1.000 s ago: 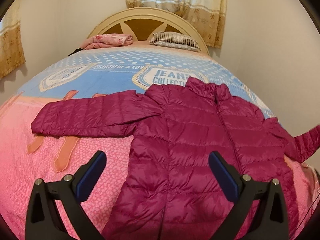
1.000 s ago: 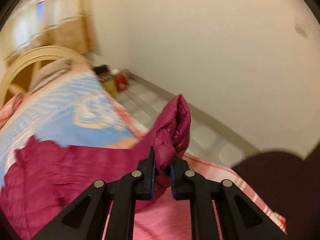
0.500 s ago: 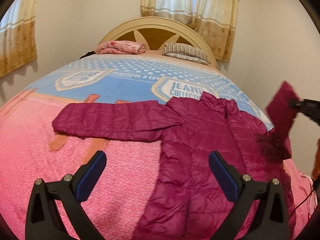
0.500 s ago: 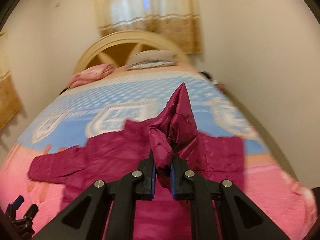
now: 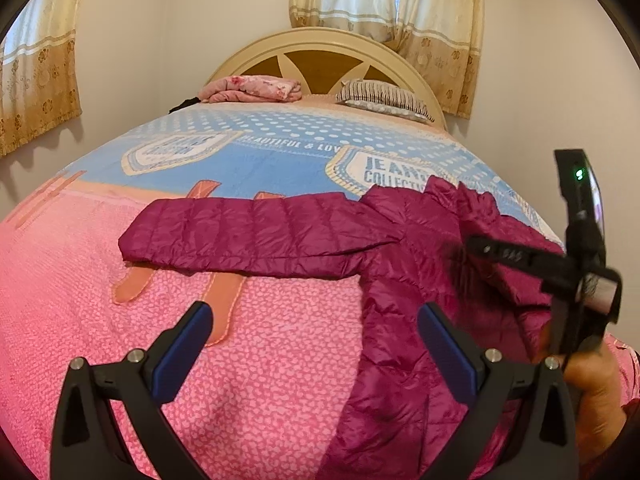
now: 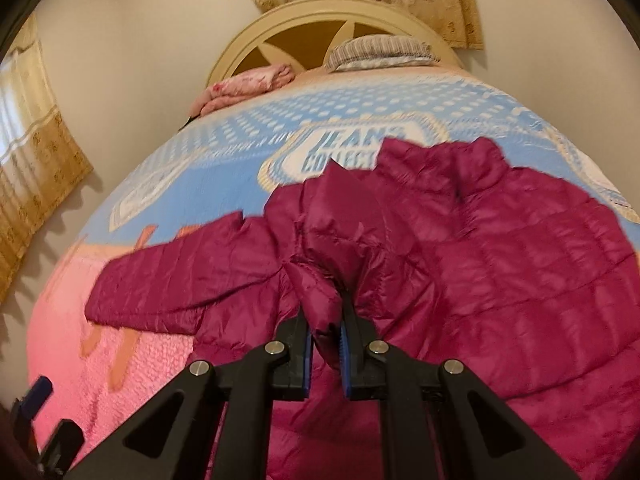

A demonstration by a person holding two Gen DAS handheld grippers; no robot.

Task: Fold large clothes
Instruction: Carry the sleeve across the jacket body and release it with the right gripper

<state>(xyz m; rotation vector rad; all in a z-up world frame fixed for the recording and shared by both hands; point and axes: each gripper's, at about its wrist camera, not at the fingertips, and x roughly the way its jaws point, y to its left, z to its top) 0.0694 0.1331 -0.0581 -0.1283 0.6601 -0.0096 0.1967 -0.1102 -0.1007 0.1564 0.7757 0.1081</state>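
Left wrist: left gripper point(image 5: 312, 344) wide open, nothing between its fingers, over the pink part of the bed point(image 5: 100, 320). Jacket point(image 5: 400, 264) lies flat on the bed, one sleeve point(image 5: 248, 236) stretched out to the left. Right gripper point(image 5: 472, 246) comes in from the right over the jacket body, a hand point(image 5: 592, 384) behind it.

Right wrist: right gripper point(image 6: 325, 344) clamped on the other sleeve point(image 6: 320, 280), bunched over the jacket's front. Pillow point(image 6: 380, 50) by the headboard point(image 6: 320, 12).
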